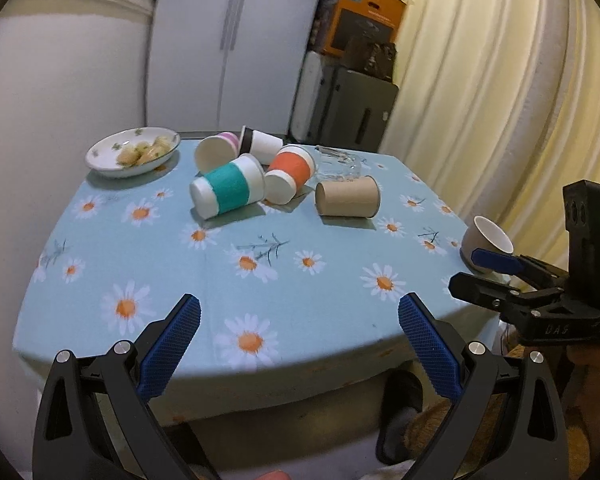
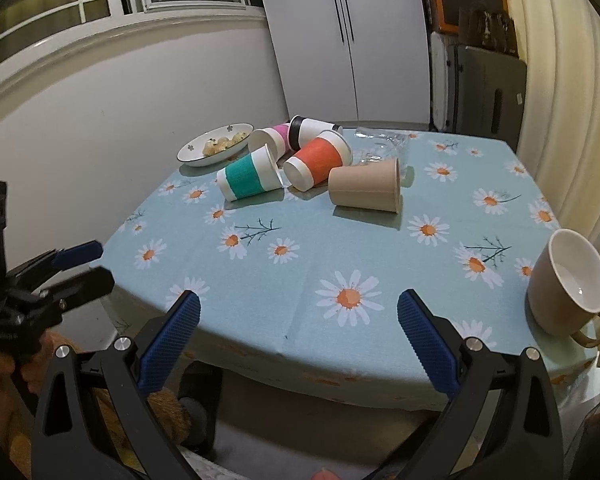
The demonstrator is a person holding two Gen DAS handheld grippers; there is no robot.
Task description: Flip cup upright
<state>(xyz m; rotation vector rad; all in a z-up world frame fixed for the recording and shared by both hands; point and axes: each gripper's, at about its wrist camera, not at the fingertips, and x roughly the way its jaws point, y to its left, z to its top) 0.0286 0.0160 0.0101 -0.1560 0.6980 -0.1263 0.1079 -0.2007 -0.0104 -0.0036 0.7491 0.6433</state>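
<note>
Left wrist view: the left tongs point(image 1: 299, 316) hang spread wide over the near edge of the bench point(image 1: 260, 280), gripping nothing. Using the brown paper cup point(image 1: 348, 197) as the landmark, it lies on its side near the bench's far middle, its long axis running left to right, closed base toward the left and mouth toward the right. Just left of it the orange-sleeved cup point(image 1: 290, 174) lies tipped with its base toward the camera, and further left the teal-sleeved cup point(image 1: 228, 188) lies on its side, base to the left. Behind those lie a pink-banded cup point(image 1: 216, 152) and a black-banded cup point(image 1: 260, 145). A clear glass piece point(image 1: 338, 164) sits just behind the brown cup. Far left of it stands a plate of food point(image 1: 132, 152). Well to its right, at the bench's edge, a tan mug point(image 1: 486, 240) stands upright, with the right tongs point(image 1: 476, 268) close in front of it.

Right wrist view: the right tongs point(image 2: 299, 316) are spread wide and hold nothing. The brown paper cup point(image 2: 366, 190) lies sideways, mouth to the right. The tan mug point(image 2: 566, 282) stands upright, well right of it. The left tongs point(image 2: 88, 264) show at the left edge, their fingers apart.
</note>
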